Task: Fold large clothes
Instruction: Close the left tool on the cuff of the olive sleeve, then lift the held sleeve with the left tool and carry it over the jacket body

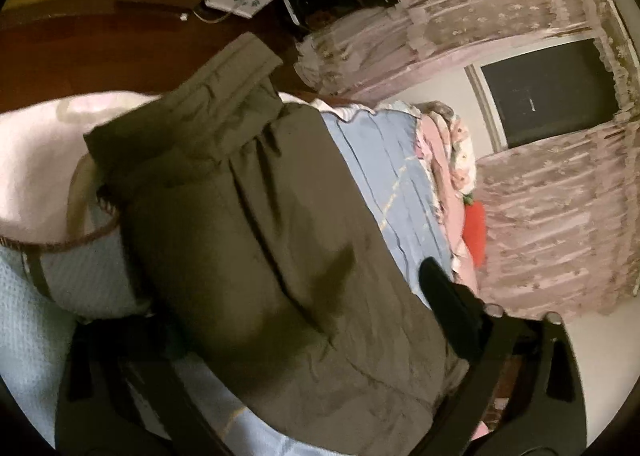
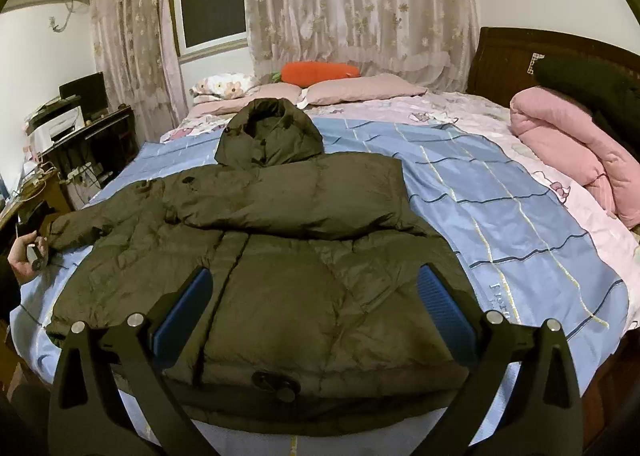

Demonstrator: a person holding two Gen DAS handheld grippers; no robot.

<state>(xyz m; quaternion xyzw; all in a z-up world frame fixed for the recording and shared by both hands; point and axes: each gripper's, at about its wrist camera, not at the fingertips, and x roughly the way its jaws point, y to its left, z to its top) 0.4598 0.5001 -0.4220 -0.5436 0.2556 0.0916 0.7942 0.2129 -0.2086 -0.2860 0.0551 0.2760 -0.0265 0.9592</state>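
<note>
A large olive-green hooded puffer jacket (image 2: 256, 248) lies flat on the blue striped bed sheet (image 2: 500, 192), its hood toward the pillows. Its right sleeve is folded across the chest; its left sleeve stretches out to the left. My right gripper (image 2: 316, 312) is open with blue pads, hovering above the jacket's lower body and holding nothing. My left gripper (image 1: 288, 316) hangs over the jacket's sleeve (image 1: 240, 184); one black finger (image 1: 448, 296) is clear, the other is blurred, and the jaws stand wide apart. The left hand and gripper (image 2: 32, 252) also show at the sleeve end.
A rolled pink quilt (image 2: 576, 152) lies on the bed's right side. Pillows (image 2: 360, 90) and an orange carrot plush (image 2: 320, 72) sit at the far edge. A dark desk (image 2: 92, 144) with clutter stands to the left. A dark wooden headboard (image 2: 508, 56) is at right.
</note>
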